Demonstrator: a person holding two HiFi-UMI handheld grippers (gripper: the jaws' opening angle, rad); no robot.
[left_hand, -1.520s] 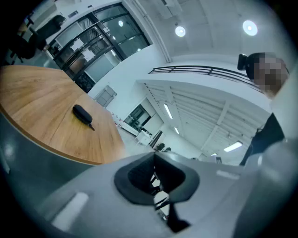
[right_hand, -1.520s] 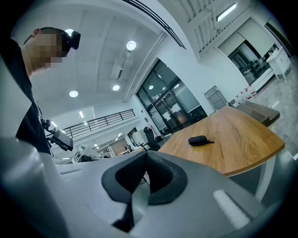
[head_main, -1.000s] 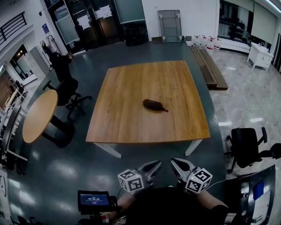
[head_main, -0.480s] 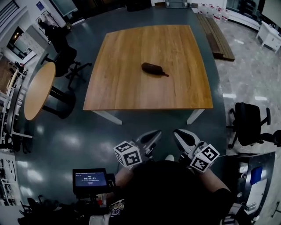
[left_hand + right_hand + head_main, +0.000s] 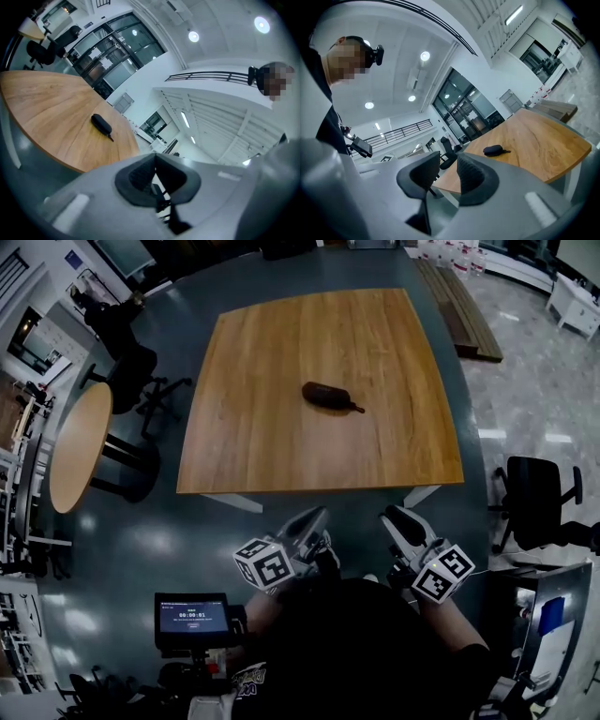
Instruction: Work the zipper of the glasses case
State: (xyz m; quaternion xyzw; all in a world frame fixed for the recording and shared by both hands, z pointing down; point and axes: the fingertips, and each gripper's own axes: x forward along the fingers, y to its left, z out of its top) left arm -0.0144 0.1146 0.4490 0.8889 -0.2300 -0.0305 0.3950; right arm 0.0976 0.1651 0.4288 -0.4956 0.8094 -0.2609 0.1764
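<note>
The dark, oblong, smooth-shelled glasses case (image 5: pixel 326 396) lies near the middle of the square wood-grain surface (image 5: pixel 272 451), well apart from the left tongs (image 5: pixel 314 523), whose ribbed dark pads (image 5: pixel 140 174) meet on nothing, and the right tongs (image 5: pixel 398 519), which have just been opening to a narrow, empty gap.

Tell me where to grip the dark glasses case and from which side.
Grip the dark oblong glasses case across its narrow middle, from above on the near side: it lies flat, long axis sideways. Probably leave the thin pull at its right end free.
</note>
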